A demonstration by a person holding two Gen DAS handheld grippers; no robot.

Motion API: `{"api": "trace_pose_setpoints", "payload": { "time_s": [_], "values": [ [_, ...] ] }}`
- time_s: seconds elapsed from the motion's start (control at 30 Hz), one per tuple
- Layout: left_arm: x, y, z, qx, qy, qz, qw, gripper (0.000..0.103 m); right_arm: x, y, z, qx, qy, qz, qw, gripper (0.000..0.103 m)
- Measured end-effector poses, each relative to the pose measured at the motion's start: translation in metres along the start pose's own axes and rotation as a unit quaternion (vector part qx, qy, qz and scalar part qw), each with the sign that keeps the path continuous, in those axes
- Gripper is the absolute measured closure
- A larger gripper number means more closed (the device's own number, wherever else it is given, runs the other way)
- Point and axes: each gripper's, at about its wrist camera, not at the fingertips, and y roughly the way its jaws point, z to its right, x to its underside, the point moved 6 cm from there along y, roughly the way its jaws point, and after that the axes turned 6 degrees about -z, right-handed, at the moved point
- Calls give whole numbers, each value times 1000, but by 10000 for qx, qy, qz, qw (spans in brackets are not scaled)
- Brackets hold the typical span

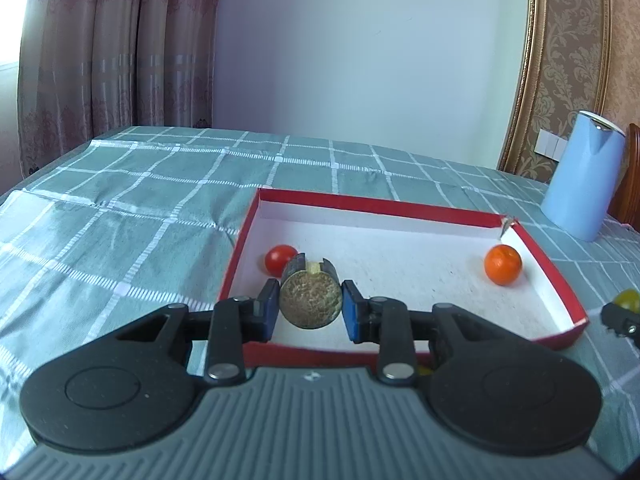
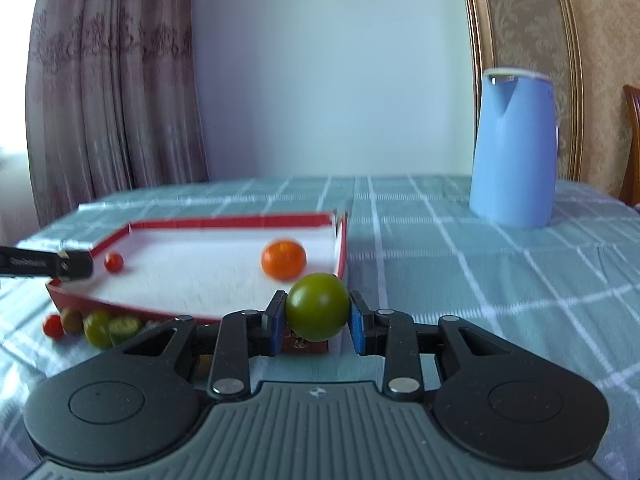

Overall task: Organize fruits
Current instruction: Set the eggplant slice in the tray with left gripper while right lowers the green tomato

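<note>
My left gripper (image 1: pixel 310 310) is shut on a brown speckled fruit piece (image 1: pixel 310 298), held over the near left part of a shallow red box (image 1: pixel 554 276) with a white floor. In the box lie a red cherry tomato (image 1: pixel 280 258) at the left and an orange fruit (image 1: pixel 503 265) at the right. My right gripper (image 2: pixel 318 318) is shut on a round green fruit (image 2: pixel 318 304), just outside the near right corner of the red box (image 2: pixel 340 256). The orange fruit (image 2: pixel 284 259) and the tomato (image 2: pixel 113 262) show in this view too.
Several small fruits, red (image 2: pixel 53 325), brown (image 2: pixel 72 319) and green (image 2: pixel 98 328), lie on the checked green cloth (image 2: pixel 460 280) along the box's near wall. A blue kettle (image 2: pixel 514 148) stands at the back right. A chair back (image 2: pixel 632 140) and curtains (image 1: pixel 112 60) border the table.
</note>
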Motion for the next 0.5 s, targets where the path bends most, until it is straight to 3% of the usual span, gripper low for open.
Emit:
{"api": "trace_pose_setpoints", "payload": {
  "time_s": [0.27, 0.5],
  "values": [
    [-2, 21, -1, -171, 156, -213, 9995, 73, -27, 49, -25, 5, -350, -421, 9985, 72],
    [-5, 34, -6, -314, 156, -323, 9989, 73, -23, 86, -45, 27, -619, -848, 9945, 72]
  ]
}}
